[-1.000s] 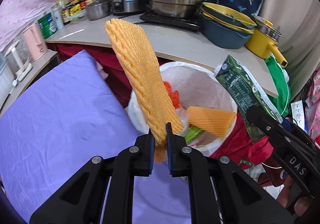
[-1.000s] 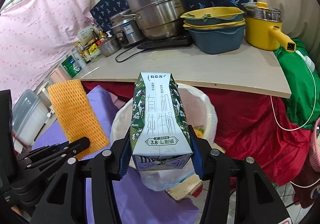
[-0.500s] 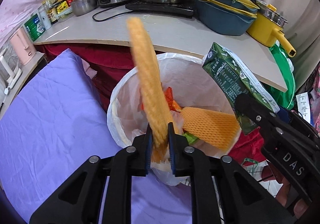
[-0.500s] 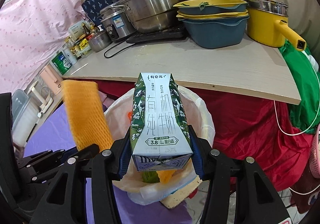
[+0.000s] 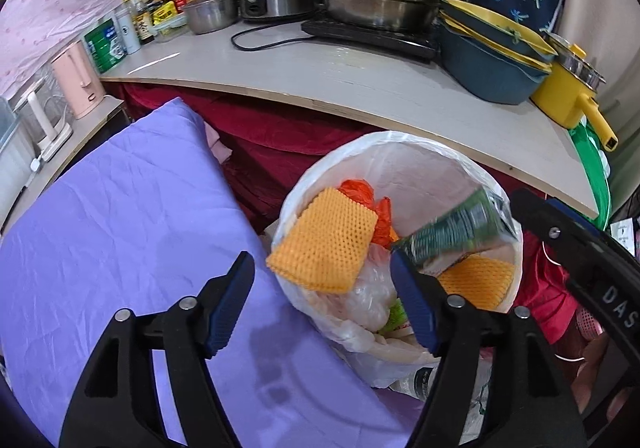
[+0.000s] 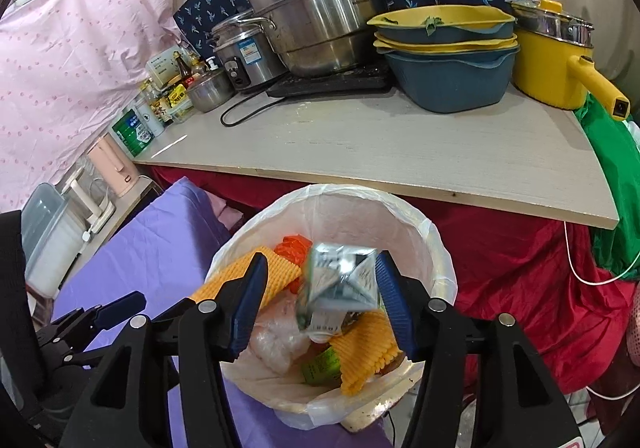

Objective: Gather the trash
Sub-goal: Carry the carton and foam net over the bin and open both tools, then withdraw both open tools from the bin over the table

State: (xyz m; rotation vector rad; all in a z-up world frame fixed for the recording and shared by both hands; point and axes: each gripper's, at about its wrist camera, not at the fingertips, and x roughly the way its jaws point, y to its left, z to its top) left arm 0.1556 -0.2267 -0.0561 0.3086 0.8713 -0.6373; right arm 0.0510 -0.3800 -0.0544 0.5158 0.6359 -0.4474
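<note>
A white-lined trash bin (image 5: pixel 416 152) (image 6: pixel 436 244) stands between the purple-covered surface and the counter. The orange foam net (image 5: pixel 326 244) (image 6: pixel 256 274) lies on the trash at the bin's left side. The green milk carton (image 5: pixel 456 228) (image 6: pixel 340 284) is blurred, tumbling into the bin, loose between my right jaws. A second orange net (image 5: pixel 476 280) (image 6: pixel 364 352) lies lower in the bin. My left gripper (image 5: pixel 324 300) is open and empty over the bin's near left rim. My right gripper (image 6: pixel 320 304) is open above the bin.
A purple cloth surface (image 5: pixel 120 240) lies left of the bin. A counter (image 6: pixel 380 152) behind holds steel pots (image 6: pixel 312 16), stacked blue-yellow basins (image 6: pixel 448 60), a yellow pot (image 6: pixel 556 60) and bottles (image 6: pixel 160 108). Red cloth (image 6: pixel 520 280) hangs under it.
Both grippers opened. The orange net dropped from the left gripper into the bin, and the milk carton left the right gripper and is falling in.
</note>
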